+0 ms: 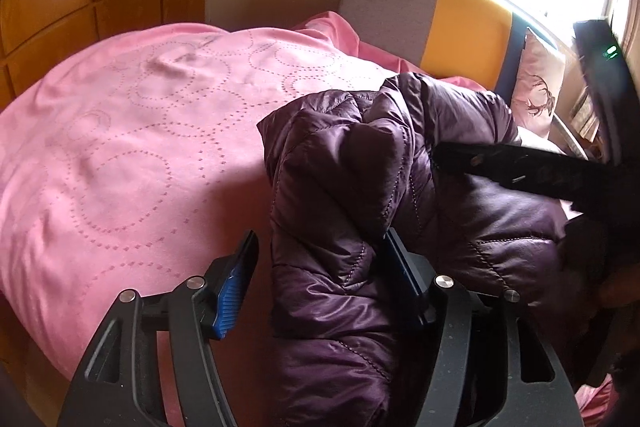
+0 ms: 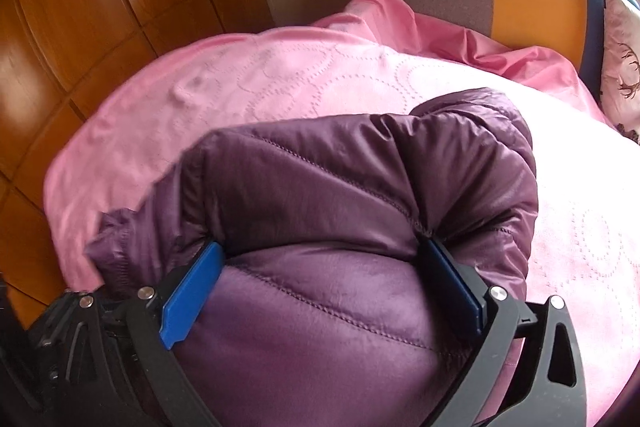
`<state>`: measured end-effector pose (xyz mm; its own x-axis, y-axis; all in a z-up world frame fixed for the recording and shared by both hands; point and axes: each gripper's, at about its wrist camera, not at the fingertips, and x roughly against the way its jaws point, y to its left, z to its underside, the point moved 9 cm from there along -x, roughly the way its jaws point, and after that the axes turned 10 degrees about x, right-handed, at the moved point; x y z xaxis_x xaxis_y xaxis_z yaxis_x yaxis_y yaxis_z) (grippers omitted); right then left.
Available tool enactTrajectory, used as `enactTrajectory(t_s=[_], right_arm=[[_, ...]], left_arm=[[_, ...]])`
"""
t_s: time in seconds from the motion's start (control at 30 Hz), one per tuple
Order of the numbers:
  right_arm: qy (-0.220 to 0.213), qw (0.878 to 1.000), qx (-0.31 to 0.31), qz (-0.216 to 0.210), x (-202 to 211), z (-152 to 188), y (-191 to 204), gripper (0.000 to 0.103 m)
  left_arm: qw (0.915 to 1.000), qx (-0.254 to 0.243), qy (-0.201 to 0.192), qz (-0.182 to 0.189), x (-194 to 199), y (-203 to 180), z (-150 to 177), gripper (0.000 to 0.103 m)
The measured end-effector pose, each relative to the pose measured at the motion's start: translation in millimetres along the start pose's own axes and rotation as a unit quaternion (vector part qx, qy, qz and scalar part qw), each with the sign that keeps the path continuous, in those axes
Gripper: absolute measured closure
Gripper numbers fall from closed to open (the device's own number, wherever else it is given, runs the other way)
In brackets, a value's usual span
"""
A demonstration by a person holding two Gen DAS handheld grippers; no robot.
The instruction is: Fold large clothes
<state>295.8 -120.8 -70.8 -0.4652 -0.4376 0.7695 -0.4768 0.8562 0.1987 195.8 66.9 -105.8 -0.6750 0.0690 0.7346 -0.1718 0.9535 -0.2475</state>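
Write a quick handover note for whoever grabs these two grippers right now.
Left gripper: jaws partly open, jacket edge between them, left pad clear of it.
Right gripper: jaws wide, straddling a thick fold of the jacket; grip uncertain.
The purple puffer jacket lies bunched on the pink blanket, near the pillow.
Done: jacket gathered into a bundle.
Left: flatten and finish folding neatly.

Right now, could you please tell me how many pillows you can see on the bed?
1: a pale deer-print pillow at the head of the bed, against the headboard beyond the purple jacket. Others may be hidden beyond the frame edge.
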Motion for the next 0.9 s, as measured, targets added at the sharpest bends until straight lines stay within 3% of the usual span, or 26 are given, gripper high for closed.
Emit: enactTrajectory(t_s=[0.17, 0.3, 0.4, 0.53, 0.83, 0.9], right_arm=[[-0.047, 0.996, -0.052, -0.046, 44.5, 7.6, -15.7, 0.002], [-0.05, 0.992, -0.103, -0.056, 61.7, 36.2, -43.5, 0.002], [-0.025, 0.985, -0.152, -0.078, 54.9, 65.6, -61.3, 0.002], [-0.026, 0.967, -0.205, -0.151, 44.2, 81.6, -61.7, 0.002], [-0.027, 0.951, -0.215, -0.219, 21.9, 76.2, -45.6, 0.003], [-0.029, 0.951, -0.211, -0.227, 21.0, 72.9, -40.5, 0.012]], left_arm=[[1.0, -0.004, 0.001, 0.006, 0.5, 1.9, 1.1, 0.04], [0.9997, 0.005, 0.007, 0.022, -1.5, 4.6, 1.3, 0.04], [0.9991, 0.013, 0.013, 0.039, -5.8, 10.5, 1.1, 0.034], [0.9939, 0.051, 0.042, 0.088, -15.7, 19.4, 1.8, 0.031], [0.9825, 0.093, 0.064, 0.148, -28.9, 25.7, 4.7, 0.031], [0.9804, 0.098, 0.067, 0.157, -31.0, 26.7, 4.9, 0.032]])
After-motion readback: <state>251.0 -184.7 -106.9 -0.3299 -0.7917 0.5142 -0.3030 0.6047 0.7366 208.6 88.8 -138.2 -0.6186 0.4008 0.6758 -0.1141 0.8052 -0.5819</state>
